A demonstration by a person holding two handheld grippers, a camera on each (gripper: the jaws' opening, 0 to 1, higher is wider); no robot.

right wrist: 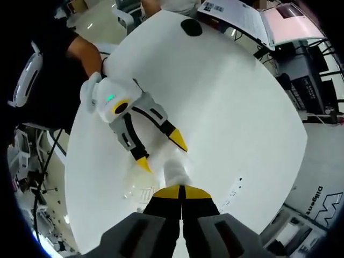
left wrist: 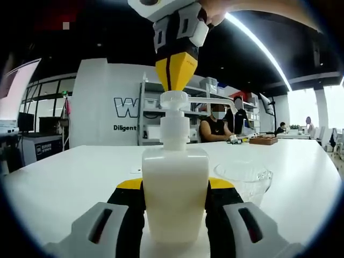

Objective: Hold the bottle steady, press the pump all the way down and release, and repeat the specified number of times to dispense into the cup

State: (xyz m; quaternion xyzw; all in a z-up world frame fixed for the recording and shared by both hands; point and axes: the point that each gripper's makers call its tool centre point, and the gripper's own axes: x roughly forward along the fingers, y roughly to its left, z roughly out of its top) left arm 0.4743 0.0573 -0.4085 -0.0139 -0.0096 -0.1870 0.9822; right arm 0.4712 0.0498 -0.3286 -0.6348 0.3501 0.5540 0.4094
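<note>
A white pump bottle [left wrist: 174, 185] stands upright on the white table [left wrist: 64, 177]. My left gripper [left wrist: 176, 184] is shut on its body, with a yellow-tipped jaw on each side. The pump head [left wrist: 174, 99] stands high on its stem, and its spout [left wrist: 215, 101] reaches right over a clear plastic cup [left wrist: 244, 177]. My right gripper [left wrist: 176, 75] comes down from above, shut, with its yellow tips touching the top of the pump head. In the right gripper view my right gripper [right wrist: 181, 192] points down at the bottle [right wrist: 176, 171]. There my left gripper [right wrist: 161, 152] clamps the bottle, and the cup [right wrist: 134, 187] sits beside it.
The round table [right wrist: 231, 107] carries a black object [right wrist: 191, 27] near its far edge and small marks [right wrist: 234, 193] by the bottle. The person's dark sleeve [right wrist: 54, 59] is at the table's left. Behind are shelves [left wrist: 150, 107], a seated person [left wrist: 215, 128] and a wooden box [left wrist: 263, 140].
</note>
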